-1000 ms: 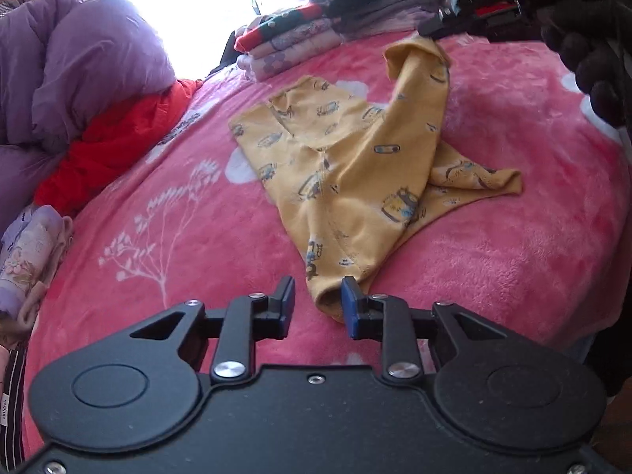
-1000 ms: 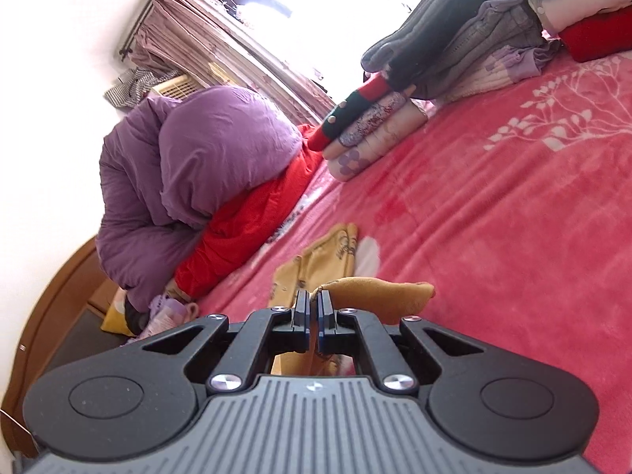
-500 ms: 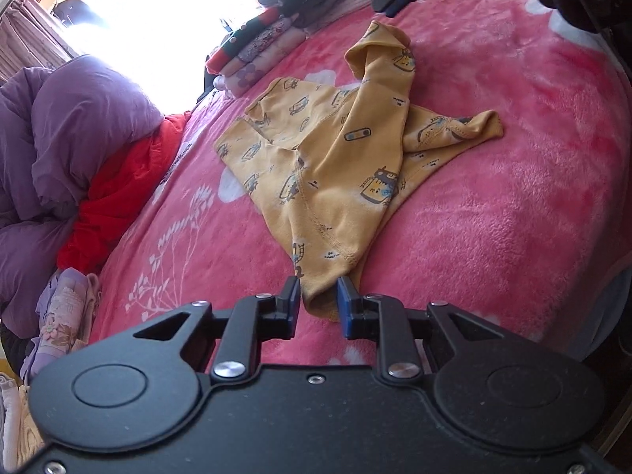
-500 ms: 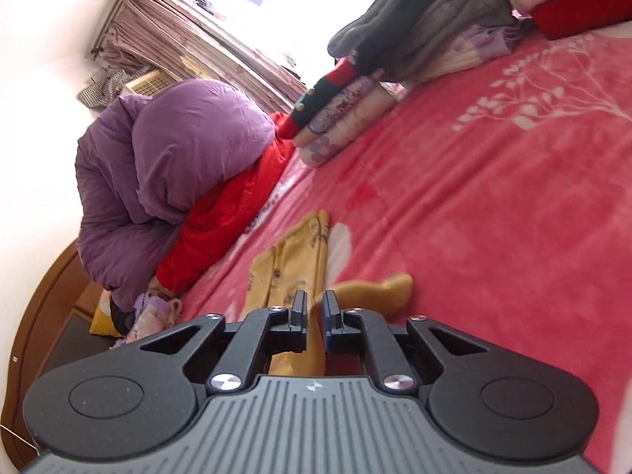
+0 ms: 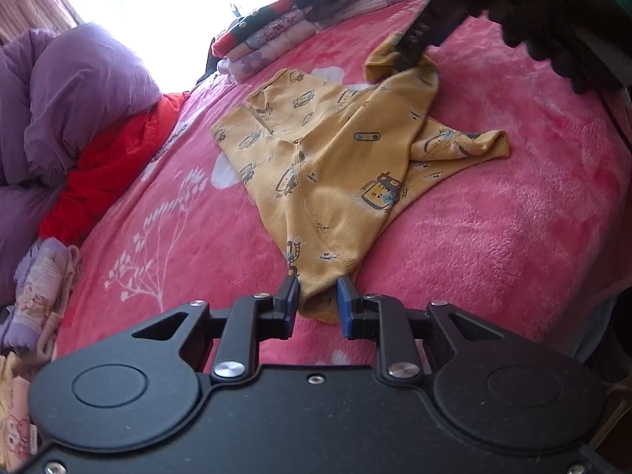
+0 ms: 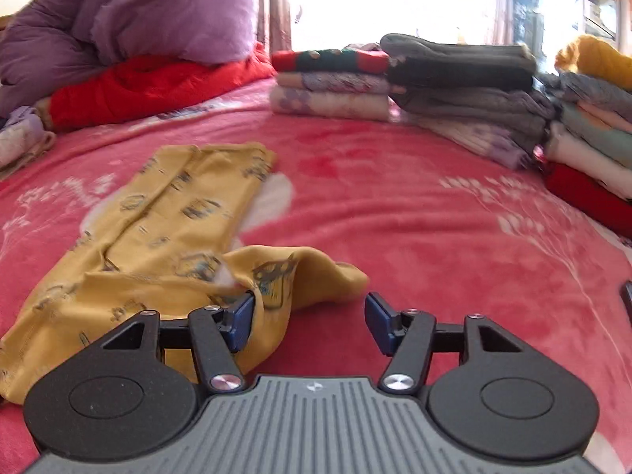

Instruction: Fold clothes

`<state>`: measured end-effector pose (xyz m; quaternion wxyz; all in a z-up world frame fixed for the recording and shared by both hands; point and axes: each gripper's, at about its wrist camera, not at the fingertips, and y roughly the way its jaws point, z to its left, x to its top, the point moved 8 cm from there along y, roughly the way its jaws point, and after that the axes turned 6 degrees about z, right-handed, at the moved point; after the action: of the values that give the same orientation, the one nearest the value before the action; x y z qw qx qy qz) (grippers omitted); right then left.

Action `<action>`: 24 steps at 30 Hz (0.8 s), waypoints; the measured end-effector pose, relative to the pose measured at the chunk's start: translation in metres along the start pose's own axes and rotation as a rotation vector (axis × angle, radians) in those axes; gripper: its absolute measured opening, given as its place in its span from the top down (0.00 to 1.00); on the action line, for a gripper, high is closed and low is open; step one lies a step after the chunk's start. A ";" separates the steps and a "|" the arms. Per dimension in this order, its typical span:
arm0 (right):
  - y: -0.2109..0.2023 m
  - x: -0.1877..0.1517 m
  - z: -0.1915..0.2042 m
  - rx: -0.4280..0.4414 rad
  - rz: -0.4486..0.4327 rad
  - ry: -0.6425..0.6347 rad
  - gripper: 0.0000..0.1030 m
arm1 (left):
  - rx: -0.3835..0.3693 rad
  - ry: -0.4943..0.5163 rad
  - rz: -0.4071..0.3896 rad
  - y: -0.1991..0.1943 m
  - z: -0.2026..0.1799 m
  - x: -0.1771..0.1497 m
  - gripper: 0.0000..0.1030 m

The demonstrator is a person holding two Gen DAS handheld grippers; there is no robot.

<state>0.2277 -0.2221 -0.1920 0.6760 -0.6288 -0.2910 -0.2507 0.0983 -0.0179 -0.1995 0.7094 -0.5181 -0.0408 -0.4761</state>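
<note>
A yellow printed garment lies spread on the pink blanket. Its near narrow end sits pinched between the blue pads of my left gripper, which is shut on it with a small gap filled by bunched cloth. In the right wrist view the same yellow garment lies to the left, one fold draped over the left finger. My right gripper stands wide open with only blanket between the pads. The left wrist view shows the right gripper at the garment's far end, held by a dark-gloved hand.
Stacks of folded clothes line the far side of the bed, with more folded clothes at the right. A purple duvet over a red cloth fills the left. Small folded pieces sit at the left edge.
My right gripper has opened and let go of the garment's far end, which now lies on the blanket. My left gripper's pads have narrowed onto the near end.
</note>
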 end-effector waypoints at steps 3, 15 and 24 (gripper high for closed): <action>-0.010 -0.016 -0.032 -0.001 0.048 0.169 0.44 | -0.019 -0.026 -0.001 0.001 0.003 -0.001 0.80; -0.012 -0.025 -0.064 0.059 0.026 0.345 0.60 | -0.040 -0.042 0.006 0.004 0.004 -0.001 0.80; -0.031 0.012 -0.075 0.425 -0.186 0.514 0.92 | -0.052 -0.057 0.012 0.005 0.004 -0.003 0.80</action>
<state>0.2200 -0.2989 -0.1652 0.8173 -0.3609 -0.2131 -0.3954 0.1021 -0.0129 -0.2026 0.6971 -0.5500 -0.0454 -0.4578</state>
